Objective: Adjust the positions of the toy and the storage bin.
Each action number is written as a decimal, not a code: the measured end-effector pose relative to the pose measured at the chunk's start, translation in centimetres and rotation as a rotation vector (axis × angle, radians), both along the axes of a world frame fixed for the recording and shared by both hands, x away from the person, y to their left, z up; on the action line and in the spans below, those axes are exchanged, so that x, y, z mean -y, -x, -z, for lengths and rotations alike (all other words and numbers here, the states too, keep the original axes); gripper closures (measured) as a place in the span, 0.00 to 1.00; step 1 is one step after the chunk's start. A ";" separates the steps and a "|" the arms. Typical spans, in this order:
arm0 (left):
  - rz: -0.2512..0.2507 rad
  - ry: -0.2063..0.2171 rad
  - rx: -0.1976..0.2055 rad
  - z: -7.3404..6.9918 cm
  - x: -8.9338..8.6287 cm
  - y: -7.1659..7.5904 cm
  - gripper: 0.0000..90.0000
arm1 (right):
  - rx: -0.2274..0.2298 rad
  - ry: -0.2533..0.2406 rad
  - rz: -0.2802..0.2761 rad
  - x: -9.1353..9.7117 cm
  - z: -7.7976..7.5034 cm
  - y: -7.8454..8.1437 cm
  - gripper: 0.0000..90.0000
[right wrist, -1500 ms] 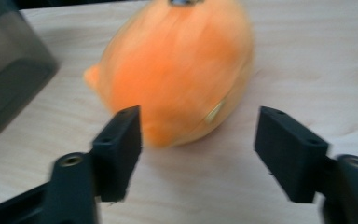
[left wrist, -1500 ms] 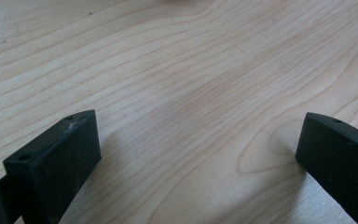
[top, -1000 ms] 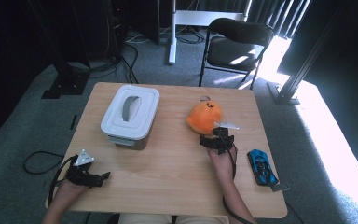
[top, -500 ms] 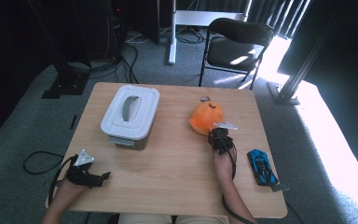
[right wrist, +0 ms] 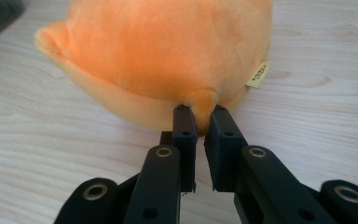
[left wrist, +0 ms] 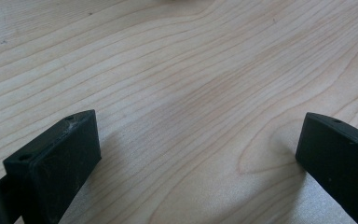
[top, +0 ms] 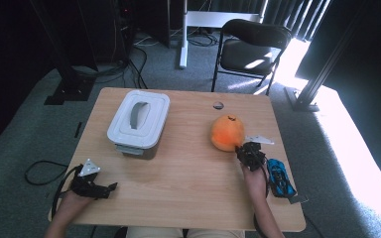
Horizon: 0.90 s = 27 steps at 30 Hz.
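A wooden table (top: 178,188); at its near left corner, well left of the orange plush toy (top: 226,132), the left hand-held gripper (top: 110,189) rests with jaws spread wide and empty; a white lidded box (top: 139,121) sits left of the toy; the right hand-held gripper (right wrist: 200,122), just closed, pinches the toy's small nub; a blue toy car (top: 280,177) lies right of the toy.
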<state>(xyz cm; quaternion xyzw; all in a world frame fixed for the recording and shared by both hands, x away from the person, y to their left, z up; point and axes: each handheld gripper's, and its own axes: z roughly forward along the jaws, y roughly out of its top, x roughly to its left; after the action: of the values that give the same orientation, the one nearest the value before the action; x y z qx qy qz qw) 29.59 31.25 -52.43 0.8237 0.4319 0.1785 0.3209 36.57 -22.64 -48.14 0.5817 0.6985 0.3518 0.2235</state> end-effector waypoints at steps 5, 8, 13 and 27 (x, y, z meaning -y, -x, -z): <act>0.000 -0.001 0.000 0.0 0.0 0.0 0.00 | -0.011 0.001 0.018 1.6 -0.1 0.2 0.92; 0.000 -0.001 0.000 0.0 0.0 0.0 0.00 | -0.012 0.006 0.028 2.3 -0.2 0.3 0.92; 0.000 0.000 -0.001 0.0 0.0 0.0 0.00 | -0.011 -0.005 0.046 3.5 -0.2 0.8 0.92; 0.000 0.000 0.000 0.0 0.0 0.0 0.00 | 0.040 -0.093 0.001 4.5 -1.6 2.4 0.58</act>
<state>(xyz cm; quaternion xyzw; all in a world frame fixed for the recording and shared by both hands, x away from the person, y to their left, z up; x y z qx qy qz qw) 29.59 31.25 -52.43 0.8237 0.4320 0.1783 0.3210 34.18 -27.16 -46.52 0.5844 0.6766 0.3953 0.2104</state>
